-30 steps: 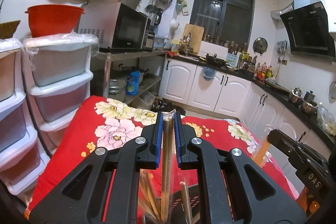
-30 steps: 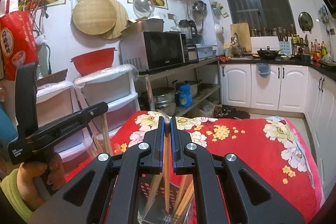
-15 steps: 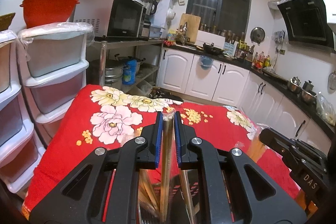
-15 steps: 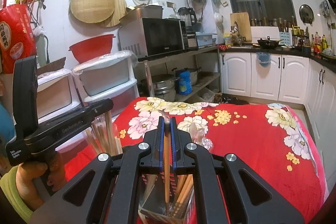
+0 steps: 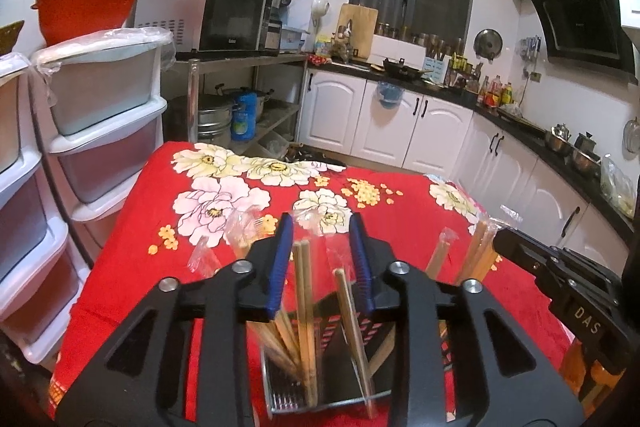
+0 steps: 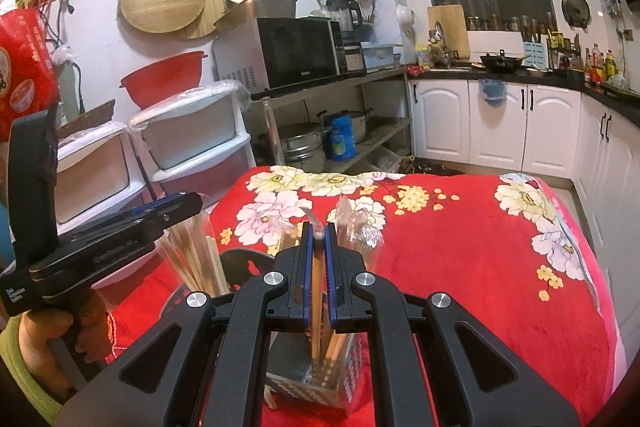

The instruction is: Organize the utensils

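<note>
I see a red cloth [image 5: 132, 267] with big white and pink flowers and small yellow ones. My left tool [image 5: 322, 259] is black with blue pads [image 5: 280, 263]. My right tool [image 6: 319, 259] is black and blue too. The chopsticks [image 5: 304, 307] are light brown. The holder [image 5: 288, 393] is shiny grey with tiny holes. The cabinets [image 5: 396, 123] are white.

The left gripper [image 5: 320, 259] has just been opening; chopsticks [image 5: 304, 311] stand loose between its jaws in the holder [image 5: 286, 393].
</note>
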